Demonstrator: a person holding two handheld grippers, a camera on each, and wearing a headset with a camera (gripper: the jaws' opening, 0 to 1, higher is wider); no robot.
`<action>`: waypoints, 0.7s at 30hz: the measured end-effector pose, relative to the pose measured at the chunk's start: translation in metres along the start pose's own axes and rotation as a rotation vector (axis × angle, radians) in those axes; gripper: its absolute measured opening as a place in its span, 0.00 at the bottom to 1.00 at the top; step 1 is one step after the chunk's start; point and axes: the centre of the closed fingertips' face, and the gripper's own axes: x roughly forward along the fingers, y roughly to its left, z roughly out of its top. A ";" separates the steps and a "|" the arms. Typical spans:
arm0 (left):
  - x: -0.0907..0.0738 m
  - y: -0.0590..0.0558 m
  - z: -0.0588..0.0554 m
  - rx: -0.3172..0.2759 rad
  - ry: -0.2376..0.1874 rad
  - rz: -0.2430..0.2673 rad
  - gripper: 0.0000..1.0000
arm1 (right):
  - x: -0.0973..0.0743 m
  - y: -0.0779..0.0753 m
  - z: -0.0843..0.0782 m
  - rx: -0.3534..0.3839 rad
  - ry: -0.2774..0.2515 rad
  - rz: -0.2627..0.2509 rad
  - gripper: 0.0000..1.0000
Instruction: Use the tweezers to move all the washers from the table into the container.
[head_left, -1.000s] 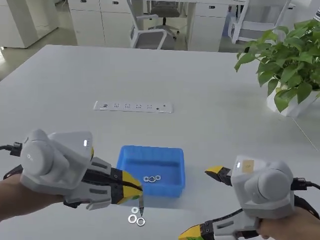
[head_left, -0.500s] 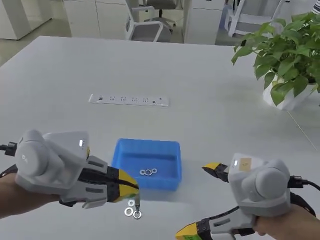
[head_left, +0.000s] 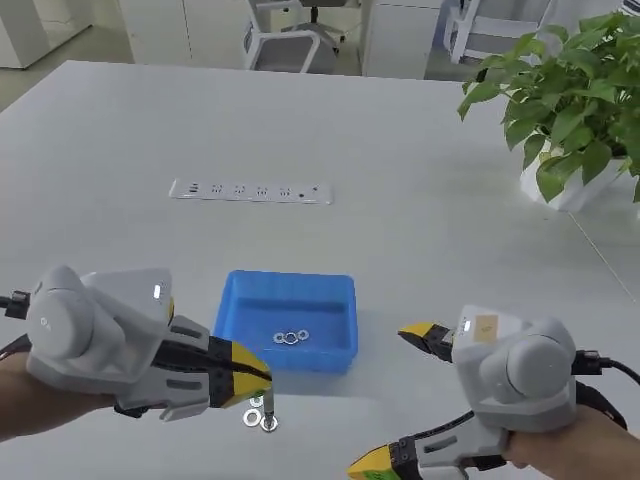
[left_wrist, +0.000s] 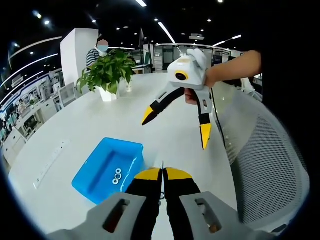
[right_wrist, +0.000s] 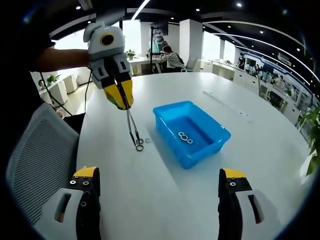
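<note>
While pinching the tweezers (right_wrist: 132, 125) in the left claw (head_left: 262, 375), jaws pressed together, aims the tips steeply down at the washers (head_left: 258, 415). Cannot tell whether touching one or hanging just above. Finds those few washers bunched on the desk (head_left: 400, 200), just in front of the near wall of the container (head_left: 290, 280), with three more already inside. Keeps the right claw (head_left: 385, 400) spread wide and empty, off to the side of the container.

Expect thin, hard, flat metal rings: light, slippery, lying close against the desk. Probably best to take one across its band, one tip through the hole and one outside the rim. Squeeze gently and lift straight; too hard a nip could flick it away. Mind the neighbours, likely to skate at a nudge.
</note>
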 end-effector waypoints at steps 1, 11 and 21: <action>0.000 0.000 0.000 -0.001 0.000 0.000 0.05 | 0.000 0.000 0.000 0.002 0.001 0.000 0.99; 0.004 0.001 -0.003 -0.004 -0.001 -0.002 0.05 | 0.001 -0.001 -0.004 0.011 0.004 0.001 0.99; 0.002 0.001 -0.002 -0.025 -0.006 -0.007 0.05 | 0.001 -0.001 -0.006 0.018 0.008 0.001 0.98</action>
